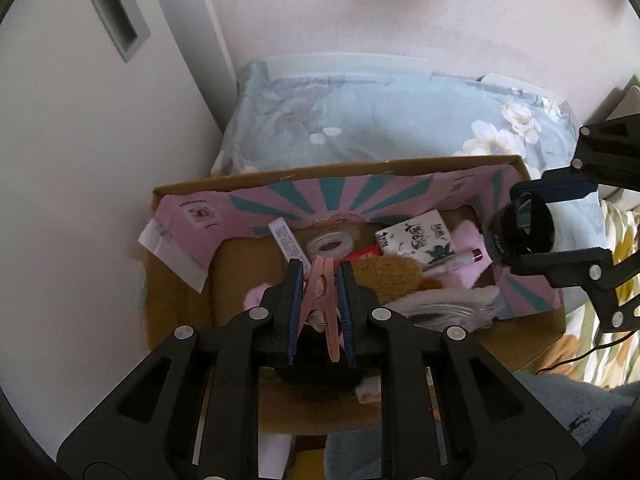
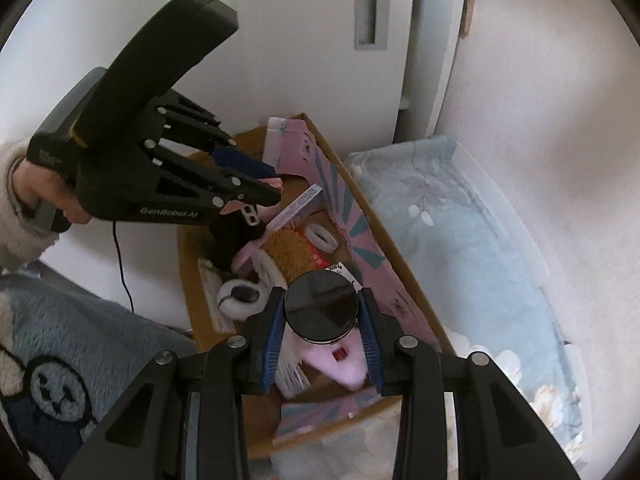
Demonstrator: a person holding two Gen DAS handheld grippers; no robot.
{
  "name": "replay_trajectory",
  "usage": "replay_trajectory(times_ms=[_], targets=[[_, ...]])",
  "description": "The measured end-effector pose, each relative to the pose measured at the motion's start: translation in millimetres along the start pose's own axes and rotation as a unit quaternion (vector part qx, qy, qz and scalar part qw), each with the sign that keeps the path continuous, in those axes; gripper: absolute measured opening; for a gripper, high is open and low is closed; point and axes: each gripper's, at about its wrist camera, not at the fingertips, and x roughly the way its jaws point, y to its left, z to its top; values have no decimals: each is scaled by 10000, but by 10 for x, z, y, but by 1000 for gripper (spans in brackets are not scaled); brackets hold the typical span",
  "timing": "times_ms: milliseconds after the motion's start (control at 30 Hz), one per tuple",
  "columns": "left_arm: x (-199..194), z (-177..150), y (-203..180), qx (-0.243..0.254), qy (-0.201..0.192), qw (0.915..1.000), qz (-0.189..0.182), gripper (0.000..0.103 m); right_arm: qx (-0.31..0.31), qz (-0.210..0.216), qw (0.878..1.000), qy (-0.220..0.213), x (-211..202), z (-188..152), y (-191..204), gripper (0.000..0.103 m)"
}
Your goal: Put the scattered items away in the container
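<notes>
Pink clothespin (image 1: 322, 300) between left claw (image 1: 320, 280) pads

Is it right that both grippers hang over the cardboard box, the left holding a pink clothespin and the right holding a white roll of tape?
Not quite. The right gripper holds a black-lidded jar, as the right wrist view shows. The left gripper does hold the pink clothespin, both over the box.
</notes>
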Motion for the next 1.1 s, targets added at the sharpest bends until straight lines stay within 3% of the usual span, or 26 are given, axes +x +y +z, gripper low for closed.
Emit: replay_trajectory(times_ms=[33, 67, 100, 133, 167, 200, 333, 467, 633, 800, 1100], targets=[[15, -6, 11, 7, 11, 10000, -67, 17, 79, -28, 10000, 15, 40, 15, -5, 33], [35, -6, 20, 10, 35, 9999, -125, 31, 149, -91, 9998, 47, 84, 32, -11, 33], [50, -9, 26, 0, 64, 9999, -139, 59, 213, -195, 9995, 111, 127, 47, -19, 36], [61, -9, 26, -12, 60, 9999, -87, 77, 294, -326, 9988, 194, 177, 64, -28, 42], [61, -7, 21, -10, 12, 10000, 25, 99, 356, -423, 9982, 250, 197, 74, -35, 56], [39, -3, 7, 18, -70, 9998, 162, 103, 415, -486, 9975, 301, 228, 80, -42, 67], [-6, 13, -38, 185, -233, 9983, 499, 103, 564, -409, 9972, 278, 240, 77, -31, 68], [-11, 30, 13, -47, -221, 9988, 429, 103, 652, -579, 9956, 352, 247, 66, -5, 68], [-69, 56, 26, -138, -304, 9976, 600, 103, 837, -618, 9942, 268, 184, 54, 6, 68], [-115, 84, 37, -246, -309, 9982, 447, 103, 951, -665, 9930, 221, 152, 35, 6, 68], [-266, 198, -133, -161, -364, 9978, 532, 103, 1442, -887, 9854, 169, -23, -72, -59, 68]])
